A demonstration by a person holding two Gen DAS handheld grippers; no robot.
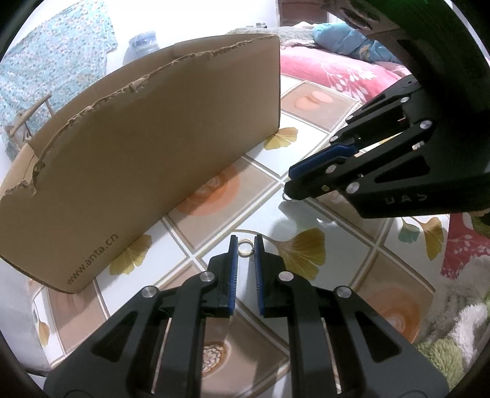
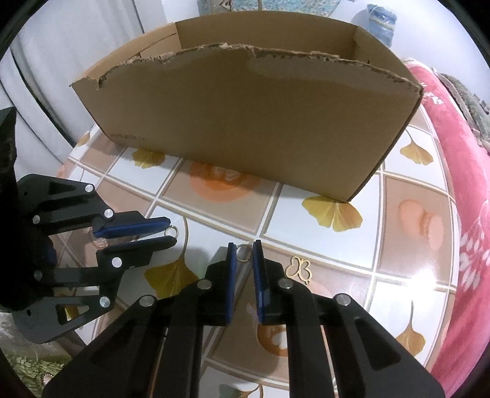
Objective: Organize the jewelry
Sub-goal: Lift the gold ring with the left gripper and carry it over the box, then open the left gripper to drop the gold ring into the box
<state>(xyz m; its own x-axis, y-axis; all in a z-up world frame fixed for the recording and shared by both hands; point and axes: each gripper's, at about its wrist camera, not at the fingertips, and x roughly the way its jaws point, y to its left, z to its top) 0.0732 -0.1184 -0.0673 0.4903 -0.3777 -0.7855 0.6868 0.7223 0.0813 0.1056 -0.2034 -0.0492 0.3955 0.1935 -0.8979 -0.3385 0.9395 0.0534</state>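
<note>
My left gripper [image 1: 246, 245] is shut on a small gold ring [image 1: 245, 241], pinched between its blue pads just above the tablecloth. In the right wrist view that left gripper [image 2: 171, 234] comes in from the left with its ring [image 2: 177, 230] at the fingertips. My right gripper [image 2: 244, 246] is shut on a second small gold ring [image 2: 243, 260]. The left wrist view shows the right gripper [image 1: 288, 185] at the right, its ring [image 1: 287, 196] hanging at the tip. A gold butterfly pendant [image 2: 298, 271] lies just right of the right gripper. An open cardboard box [image 2: 245, 122] with a torn rim stands behind both.
The table [image 2: 306, 238] wears a glossy cloth printed with tiles and ginkgo leaves. A red flowered blanket [image 2: 459, 183] runs along its right side. Green and white shaggy fabric [image 1: 444, 352] lies at the near right. A blue water jug [image 2: 379, 18] stands beyond the box.
</note>
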